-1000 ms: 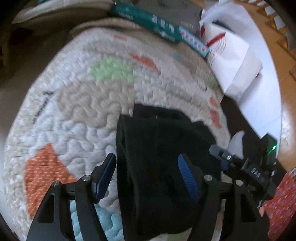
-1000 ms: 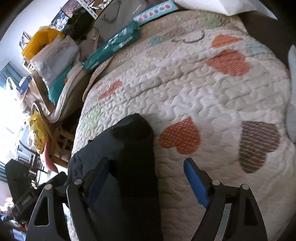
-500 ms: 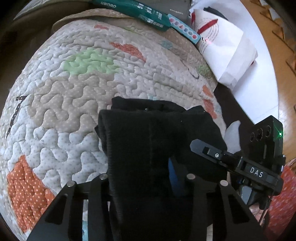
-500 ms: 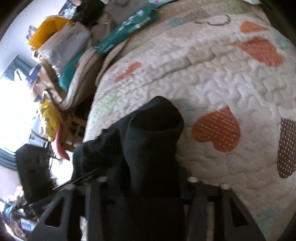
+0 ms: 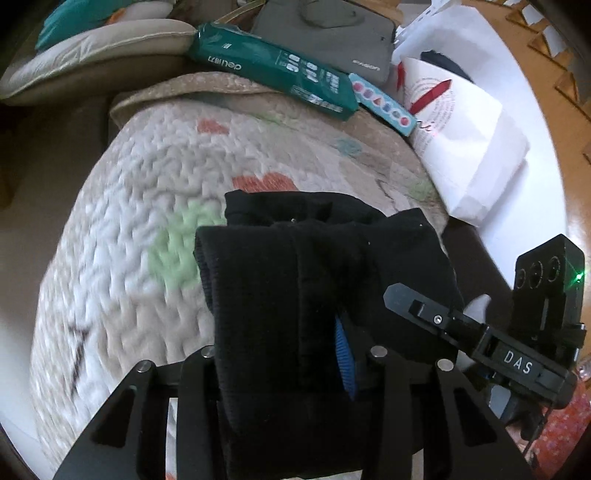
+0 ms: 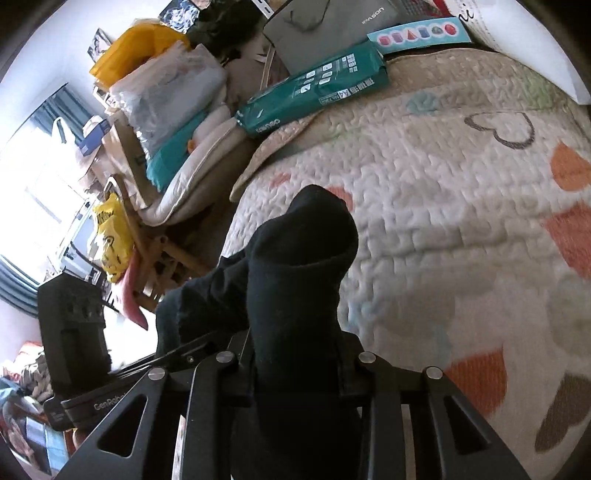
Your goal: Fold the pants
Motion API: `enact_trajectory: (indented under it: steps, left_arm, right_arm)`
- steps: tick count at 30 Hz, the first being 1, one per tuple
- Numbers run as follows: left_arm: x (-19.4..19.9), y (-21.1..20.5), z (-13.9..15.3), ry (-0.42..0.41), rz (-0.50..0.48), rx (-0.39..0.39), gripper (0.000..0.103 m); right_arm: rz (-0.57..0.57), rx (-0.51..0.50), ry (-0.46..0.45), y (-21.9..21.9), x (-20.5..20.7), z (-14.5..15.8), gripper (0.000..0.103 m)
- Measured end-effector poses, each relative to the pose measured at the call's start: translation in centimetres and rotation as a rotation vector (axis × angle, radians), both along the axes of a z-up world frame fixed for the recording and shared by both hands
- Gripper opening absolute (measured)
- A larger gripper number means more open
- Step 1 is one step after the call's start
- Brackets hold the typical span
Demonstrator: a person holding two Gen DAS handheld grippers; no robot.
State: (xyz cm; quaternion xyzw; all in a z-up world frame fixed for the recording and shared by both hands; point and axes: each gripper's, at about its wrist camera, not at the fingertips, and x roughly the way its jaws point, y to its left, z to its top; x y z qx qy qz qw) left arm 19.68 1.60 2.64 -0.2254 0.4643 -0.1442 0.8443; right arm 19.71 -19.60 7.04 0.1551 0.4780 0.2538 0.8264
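Note:
The black pants point(image 5: 317, 266) are bunched in a folded wad and held above the quilted bedspread point(image 5: 129, 229). My left gripper point(image 5: 291, 354) is shut on the near end of the pants; one blue pad point(image 5: 343, 354) shows beside the cloth. In the right wrist view the pants point(image 6: 303, 266) rise from between the fingers, and my right gripper point(image 6: 295, 358) is shut on them. The right gripper's body also shows in the left wrist view point(image 5: 517, 343), close to the right of the pants.
A green packet point(image 5: 273, 70), a grey laptop sleeve point(image 5: 328, 33) and a white paper bag point(image 5: 465, 147) lie at the far edge of the bed. Cushions and bags point(image 6: 166, 110) are piled beyond the bed's left side. The wooden floor point(image 5: 554, 92) is at right.
Both grippers were open around the pants one second ago; they have shut on the cloth and lifted it up and forward over the bedspread.

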Motion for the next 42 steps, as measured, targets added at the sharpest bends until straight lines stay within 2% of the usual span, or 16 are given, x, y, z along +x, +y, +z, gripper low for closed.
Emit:
enact_trajectory:
  steps: [5, 7, 9, 11, 13, 18, 22, 27, 30, 36, 38, 42]
  left_arm:
    - [3.3, -0.5, -2.4, 0.058, -0.003, 0.067, 0.045]
    - [4.0, -0.8, -3.2, 0.074, -0.010, 0.089, 0.053]
    - [4.3, -0.5, -3.8, 0.085, -0.006, 0.071, 0.059]
    - [4.3, 0.0, -3.8, 0.092, -0.003, 0.039, 0.059]
    - [4.0, 0.7, -3.4, 0.091, 0.009, 0.018, 0.059]
    - [3.8, 2.9, -3.0, 0.106, 0.085, -0.059, 0.059]
    - [3.8, 2.4, -4.2, 0.136, 0.111, -0.013, 0.067]
    - [3.5, 2.6, -4.0, 0.145, 0.141, -0.044, 0.068]
    - [1.7, 3.1, -2.1, 0.113, 0.156, -0.003, 0.068]
    - [-5.2, 1.8, 2.7, 0.008, 0.159, 0.160, 0.069]
    - [-7.9, 1.2, 3.3, -0.007, 0.163, 0.198, 0.069]
    - [-12.7, -0.1, 3.2, -0.016, 0.187, 0.205, 0.069]
  right_arm:
    - [-0.025, -0.030, 0.036, 0.6, 3.3, -2.3, 0.032]
    - [-0.036, -0.051, 0.054, 0.5, 4.1, -3.5, 0.033]
    - [-0.056, -0.057, 0.074, 0.1, 4.6, -4.6, 0.042]
    - [-0.097, -0.054, 0.088, -0.8, 4.8, -5.3, 0.059]
    - [-0.134, -0.040, 0.099, -1.8, 4.6, -5.6, 0.067]
    - [-0.153, -0.017, 0.069, -3.9, 2.4, -4.8, 0.070]
    - [-0.162, -0.024, 0.042, -4.7, 0.3, -4.5, 0.072]
    - [-0.183, -0.053, 0.055, -5.1, -0.7, -5.5, 0.077]
    - [-0.215, -0.033, 0.059, -5.6, -1.1, -5.1, 0.077]
    - [-0.221, -0.060, -0.013, -6.1, -6.0, -2.6, 0.077]
    - [-0.213, -0.071, -0.028, -6.1, -7.5, -1.9, 0.077]
    - [-0.210, -0.080, -0.042, -6.4, -10.9, -1.1, 0.077]
